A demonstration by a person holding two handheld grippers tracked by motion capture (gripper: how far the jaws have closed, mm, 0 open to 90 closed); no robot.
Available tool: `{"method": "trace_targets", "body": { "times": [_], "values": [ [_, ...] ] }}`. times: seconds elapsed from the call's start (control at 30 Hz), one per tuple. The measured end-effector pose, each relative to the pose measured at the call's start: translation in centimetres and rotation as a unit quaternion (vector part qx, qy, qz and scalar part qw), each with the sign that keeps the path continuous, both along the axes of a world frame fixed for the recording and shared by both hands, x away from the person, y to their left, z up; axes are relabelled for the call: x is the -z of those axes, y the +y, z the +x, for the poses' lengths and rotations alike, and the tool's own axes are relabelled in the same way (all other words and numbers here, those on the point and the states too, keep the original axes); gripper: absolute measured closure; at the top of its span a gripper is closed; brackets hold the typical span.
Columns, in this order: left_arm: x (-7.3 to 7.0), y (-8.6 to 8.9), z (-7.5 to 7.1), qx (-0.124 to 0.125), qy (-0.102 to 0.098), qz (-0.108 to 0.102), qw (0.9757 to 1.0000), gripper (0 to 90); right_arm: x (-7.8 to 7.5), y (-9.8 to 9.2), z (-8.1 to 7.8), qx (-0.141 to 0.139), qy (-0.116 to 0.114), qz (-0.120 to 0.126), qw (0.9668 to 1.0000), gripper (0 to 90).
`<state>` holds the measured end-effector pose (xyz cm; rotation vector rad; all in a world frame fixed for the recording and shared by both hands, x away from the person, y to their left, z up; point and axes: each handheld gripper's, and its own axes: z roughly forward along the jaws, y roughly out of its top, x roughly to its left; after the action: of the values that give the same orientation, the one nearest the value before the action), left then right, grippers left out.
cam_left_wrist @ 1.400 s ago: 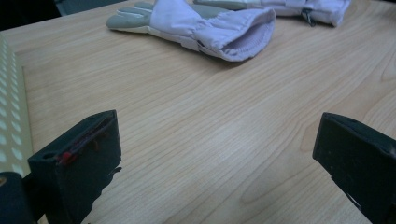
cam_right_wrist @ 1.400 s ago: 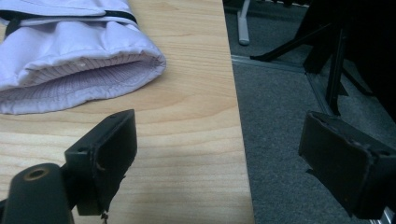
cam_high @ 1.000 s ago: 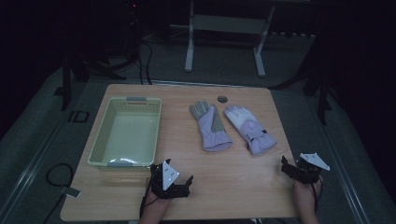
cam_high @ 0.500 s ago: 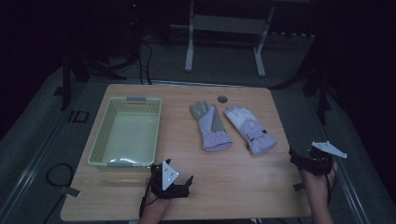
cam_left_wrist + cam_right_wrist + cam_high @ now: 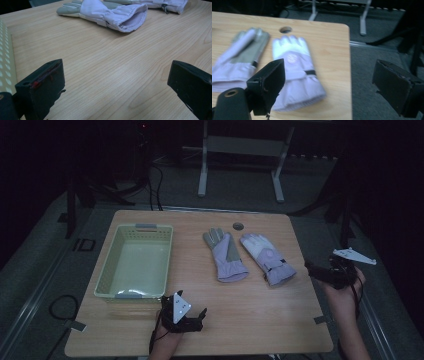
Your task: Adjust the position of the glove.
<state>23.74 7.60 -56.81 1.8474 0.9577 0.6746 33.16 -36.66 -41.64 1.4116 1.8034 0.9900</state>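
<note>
Wood table point(image 5: 260, 320) carries a pale green basket point(image 5: 107, 275) on its left half, with two lilac gloves side by side at the centre, the left glove point(image 5: 225, 255) palm-up with grey padding, the right glove point(image 5: 267, 260) back-up with a round logo and black strap. Right gripper point(image 5: 312, 269) hovers off the table's right edge, just beside the right glove's cuff, jaws spread wide and holding nothing. Left gripper point(image 5: 199, 317) sits low at the near edge by the basket's corner, jaws likewise released, well apart from the gloves, and a small round hole point(image 5: 238, 226) lies beyond them.
</note>
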Motion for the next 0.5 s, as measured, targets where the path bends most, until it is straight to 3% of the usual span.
{"method": "trace_targets", "body": {
  "times": [0.2, 0.3, 0.5],
  "values": [
    [0.0, -0.1, -0.1, 0.000, -0.002, 0.004, 1.0000, 1.1, -1.4, 2.1, 1.0, -0.029, -0.008, 0.005, 0.9995, 11.9],
    [0.0, -0.1, -0.1, 0.000, -0.002, 0.004, 1.0000, 1.1, -1.7, 2.8, 1.4, -0.034, -0.008, -0.006, 0.9994, 13.6],
    [0.0, -0.1, -0.1, 0.000, -0.002, 0.000, 1.0000, 1.1, -2.0, 4.9, 2.9, -0.057, 0.007, -0.005, 0.9983, 13.9]
  ]
}}
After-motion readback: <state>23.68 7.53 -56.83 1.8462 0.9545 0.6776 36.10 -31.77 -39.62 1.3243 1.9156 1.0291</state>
